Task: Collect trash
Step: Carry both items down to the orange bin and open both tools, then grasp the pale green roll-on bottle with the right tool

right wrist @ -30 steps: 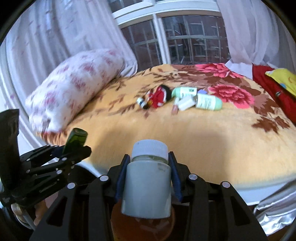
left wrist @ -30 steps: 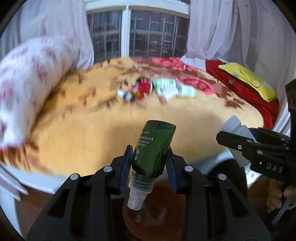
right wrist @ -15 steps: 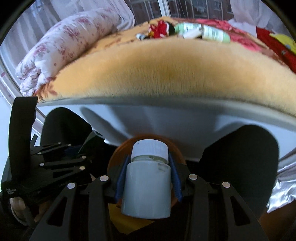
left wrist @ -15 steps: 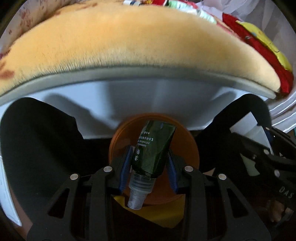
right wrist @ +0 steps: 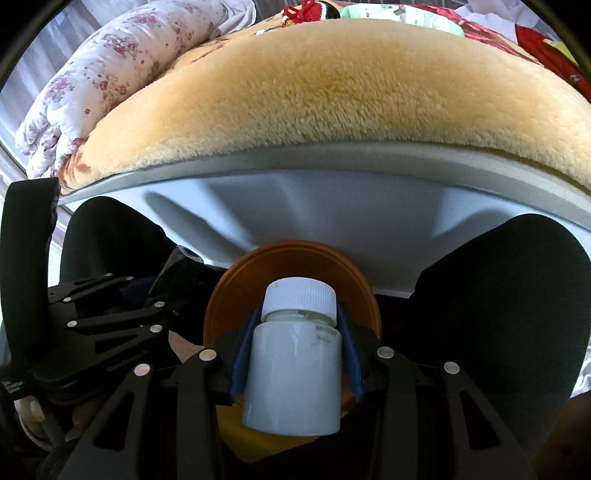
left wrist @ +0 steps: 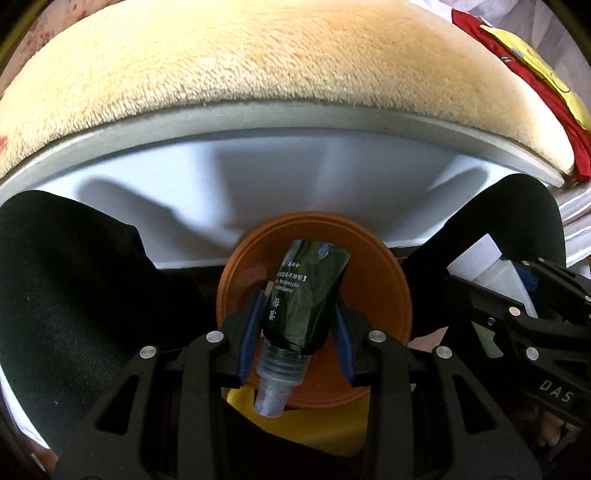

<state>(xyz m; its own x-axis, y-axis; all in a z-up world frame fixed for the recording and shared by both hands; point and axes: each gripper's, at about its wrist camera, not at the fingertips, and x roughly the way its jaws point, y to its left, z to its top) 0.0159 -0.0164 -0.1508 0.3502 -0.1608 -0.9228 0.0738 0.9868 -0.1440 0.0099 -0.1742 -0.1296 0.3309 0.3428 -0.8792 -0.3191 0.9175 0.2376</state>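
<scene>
- Down low beside the bed, the left gripper pinches a dark green tube between its blue pads; the tube's clear cap points back toward the camera, and its flat crimped end tilts toward 1 o'clock.
- Behind the tube, at 12 o'clock from the left gripper, sits an orange bin, its round rim open; a yellow liner shows at 6 o'clock below it.
- Meanwhile the right gripper is clamped on a white bottle with a ribbed white screw cap, held upright between its fingers.
- From the right wrist view the same orange bin lies just past the bottle's cap at 12 o'clock.
- At 9 o'clock in that view the left gripper appears from the side, with the green tube's end poking out of it.
- At 3 o'clock in the left wrist view the right gripper shows with the white bottle in it.
- A tan plush blanket covers the bed across the top, over a grey mattress edge.
- A floral pillow lies at 10 o'clock, and more bottles rest on the blanket at 12 o'clock, far from both grippers.
- Dark fabric fills both sides of the bin.
</scene>
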